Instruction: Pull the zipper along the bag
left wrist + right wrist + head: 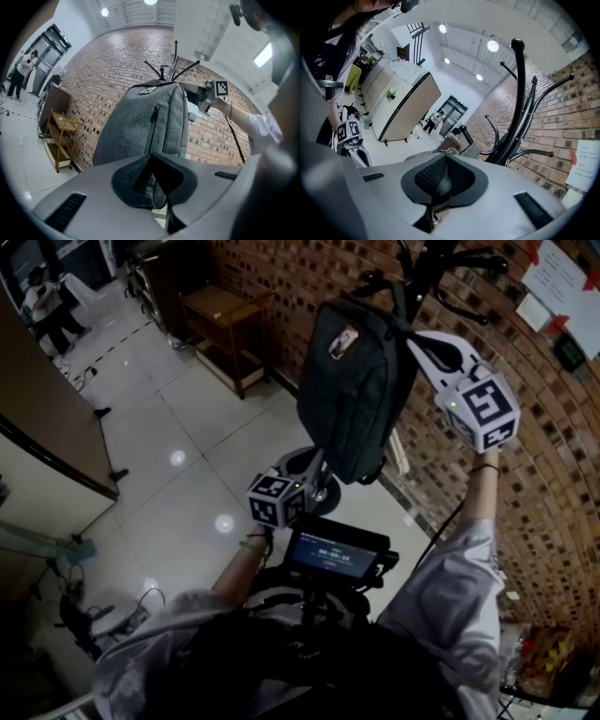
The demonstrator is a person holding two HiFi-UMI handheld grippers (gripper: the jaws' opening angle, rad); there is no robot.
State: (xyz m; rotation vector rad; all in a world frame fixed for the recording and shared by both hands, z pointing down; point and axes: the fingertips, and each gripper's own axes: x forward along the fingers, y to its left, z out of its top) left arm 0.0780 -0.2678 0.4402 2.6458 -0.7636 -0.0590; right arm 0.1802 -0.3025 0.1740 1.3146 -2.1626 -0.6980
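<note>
A dark grey bag (352,381) hangs from a black coat rack (422,268) against a brick wall. My left gripper (317,472) is under the bag, shut on a fold of fabric at its lower edge (157,187). The bag (140,126) rises above those jaws, with a front zipper (152,123) running up it. My right gripper (417,343) is at the bag's upper right corner. In the right gripper view its jaws (440,187) are shut, with a small metal zipper pull (435,212) pinched low between the pads. The bag's top (454,152) peeks just beyond them.
A wooden shelf trolley (225,334) stands by the brick wall (553,474) behind the bag. The rack's curved hooks (518,108) rise close to the right of my right gripper. A small monitor (337,554) sits at chest height. People stand far off (18,70).
</note>
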